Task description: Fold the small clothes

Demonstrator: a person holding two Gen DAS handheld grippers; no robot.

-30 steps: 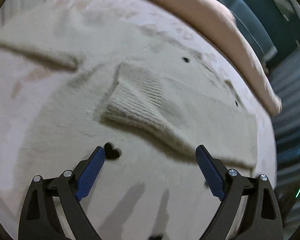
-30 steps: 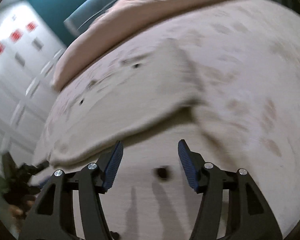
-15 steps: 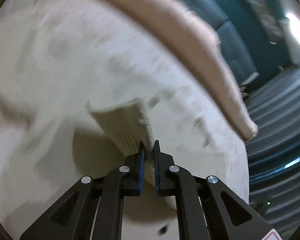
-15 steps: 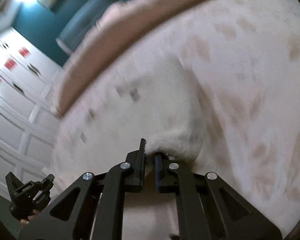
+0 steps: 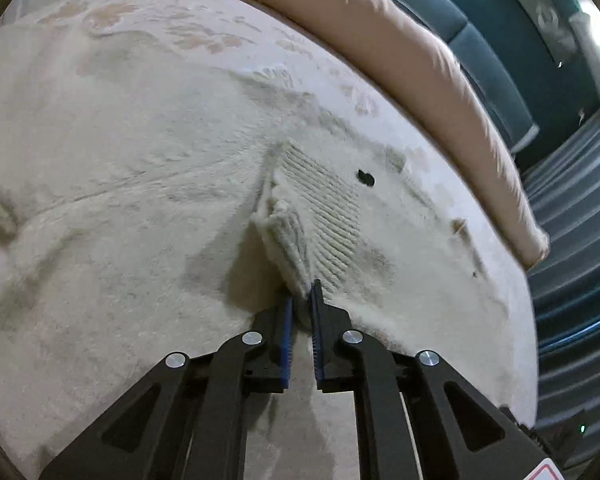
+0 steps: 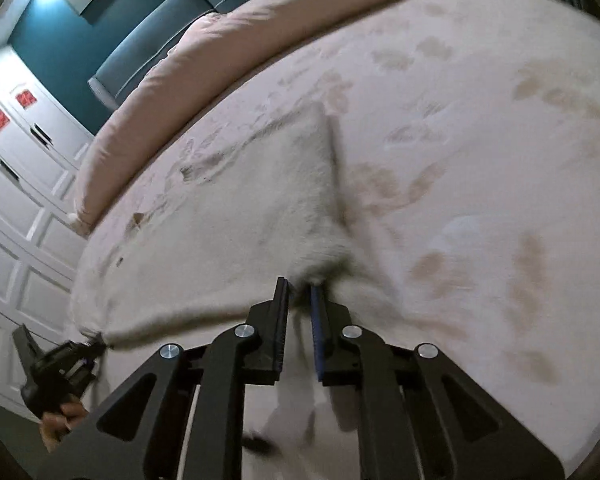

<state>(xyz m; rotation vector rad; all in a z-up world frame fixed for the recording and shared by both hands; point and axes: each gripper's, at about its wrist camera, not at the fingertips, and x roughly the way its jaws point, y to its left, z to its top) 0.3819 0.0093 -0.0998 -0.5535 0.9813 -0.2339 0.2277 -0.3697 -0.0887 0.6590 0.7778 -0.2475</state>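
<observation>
- At the near edge of the bed, the left gripper [image 5: 301,304] is pinching the ribbed hem corner of the cream sweater [image 5: 140,184]; the log shows its jaws easing slightly apart, yet knit is sitting between the blue pads.
- Beside it along the same edge, the right gripper [image 6: 299,292] is pinching the opposite hem corner of the sweater [image 6: 240,208], fluffy fabric bunching between its pads; its jaws are likewise easing open a little while cloth remains between them.
- In the right wrist view, the left gripper [image 6: 56,364] is showing at lower left, held by a hand [image 6: 62,420], with the hem stretching between the two tools.
- The garment is lying flat on the patterned bedspread [image 6: 480,140], its long axis running straight away from both sets of fingers toward the far side.
- Judgement: both hands are standing equally near; the coming move likely calls for carrying the hem forward over the body, keeping both corners level.
- Beyond the sweater, a pink duvet roll [image 5: 380,36] is lying across the bed, with a teal headboard [image 5: 500,40] behind it.
- No containers are appearing in either view.
</observation>
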